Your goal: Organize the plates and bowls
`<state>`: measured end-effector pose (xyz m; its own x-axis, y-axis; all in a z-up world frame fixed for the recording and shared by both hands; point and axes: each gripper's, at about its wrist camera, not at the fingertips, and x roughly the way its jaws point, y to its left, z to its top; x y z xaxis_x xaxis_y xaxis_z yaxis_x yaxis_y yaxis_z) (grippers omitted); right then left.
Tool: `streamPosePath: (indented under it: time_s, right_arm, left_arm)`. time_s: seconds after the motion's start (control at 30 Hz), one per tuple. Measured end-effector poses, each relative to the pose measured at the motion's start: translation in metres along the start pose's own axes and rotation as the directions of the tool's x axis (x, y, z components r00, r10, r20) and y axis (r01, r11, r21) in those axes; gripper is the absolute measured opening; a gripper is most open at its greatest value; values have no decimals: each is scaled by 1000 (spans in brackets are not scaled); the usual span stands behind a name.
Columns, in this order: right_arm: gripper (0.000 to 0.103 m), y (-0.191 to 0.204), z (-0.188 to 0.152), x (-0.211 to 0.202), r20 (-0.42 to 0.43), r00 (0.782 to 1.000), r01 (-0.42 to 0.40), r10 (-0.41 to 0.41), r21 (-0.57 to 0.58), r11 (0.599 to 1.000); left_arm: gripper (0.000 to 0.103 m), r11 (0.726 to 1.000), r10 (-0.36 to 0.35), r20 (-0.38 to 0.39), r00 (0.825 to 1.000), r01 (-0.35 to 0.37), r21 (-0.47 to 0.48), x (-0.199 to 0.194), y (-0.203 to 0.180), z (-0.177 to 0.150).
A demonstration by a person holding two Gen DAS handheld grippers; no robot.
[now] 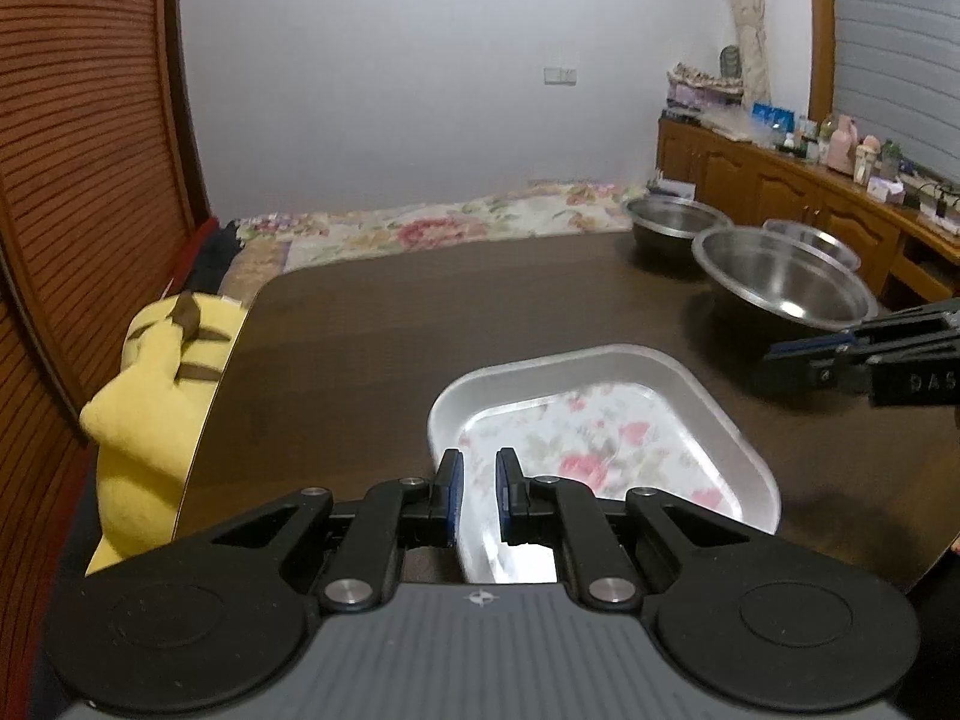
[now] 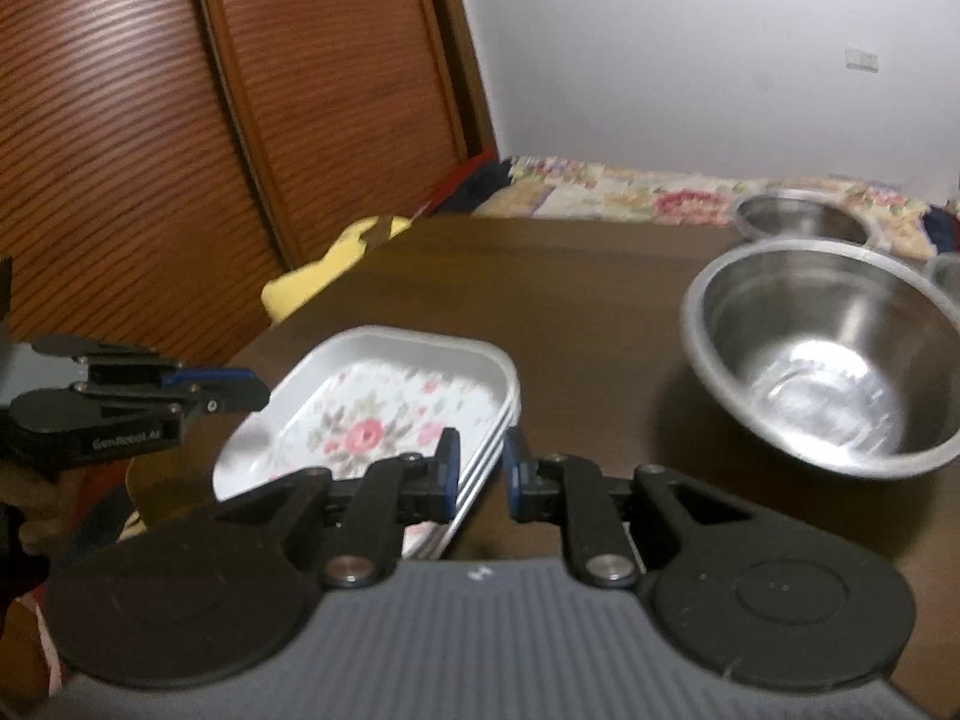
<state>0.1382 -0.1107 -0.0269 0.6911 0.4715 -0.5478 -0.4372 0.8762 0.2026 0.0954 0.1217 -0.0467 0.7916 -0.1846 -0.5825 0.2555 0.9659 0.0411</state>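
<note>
A stack of white rectangular plates with a pink flower print (image 1: 600,438) (image 2: 372,414) lies on the dark wooden table (image 1: 420,324). My left gripper (image 1: 478,495) is open a little, its jaws on either side of the stack's near rim. My right gripper (image 2: 480,474) is also slightly open, its jaws on either side of the stack's right rim. Three steel bowls stand at the right: a large one (image 1: 780,285) (image 2: 834,354), one behind it (image 1: 675,219) (image 2: 801,219), and a third mostly hidden (image 1: 810,237).
A yellow plush toy (image 1: 156,396) (image 2: 336,264) leans at the table's left edge. A bed with a floral cover (image 1: 456,219) lies beyond the table. A wooden sideboard with clutter (image 1: 810,186) runs along the right wall. Louvred wooden doors (image 2: 180,120) stand at the left.
</note>
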Motion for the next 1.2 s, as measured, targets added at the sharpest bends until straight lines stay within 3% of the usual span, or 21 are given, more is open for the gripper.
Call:
streamPosePath:
  time_s: [0.2,0.33,0.47,0.57,0.7,0.77,0.83,0.87,0.9,1.2]
  right_arm:
    - [17,-25,13,-38,102,992,77,-77,6,997]
    - [18,-44,15,-64,197,966,173,-169,-5,985]
    - [18,-68,17,-79,225,953,200,-205,45,979]
    - [18,-84,16,-87,238,940,237,-245,61,970]
    - [18,-100,12,-96,251,925,274,-284,75,959]
    - [19,-105,8,-95,254,921,288,-296,70,955]
    - [33,-112,3,-94,250,917,301,-311,80,950]
    - [42,-114,-1,-94,247,915,306,-318,87,948]
    - [43,-118,-4,-92,243,915,309,-323,94,946]
    - [43,-151,-10,-71,205,925,287,-319,172,943]
  left_arm:
    - [17,999,-47,51,998,46,28,2,-25,22]
    - [20,995,-89,77,993,85,54,9,-51,38]
    - [24,989,-132,108,985,123,86,12,-76,54]
    - [31,983,-165,126,978,153,100,16,-94,65]
    - [54,975,-205,151,967,188,118,23,-114,74]
    - [58,973,-215,156,964,198,118,28,-123,77]
    - [64,972,-220,159,962,204,113,37,-130,80]
    - [64,972,-222,159,962,207,109,41,-133,80]
    - [64,971,-228,155,961,213,105,46,-136,80]
    - [58,976,-209,101,973,201,87,81,-152,80]
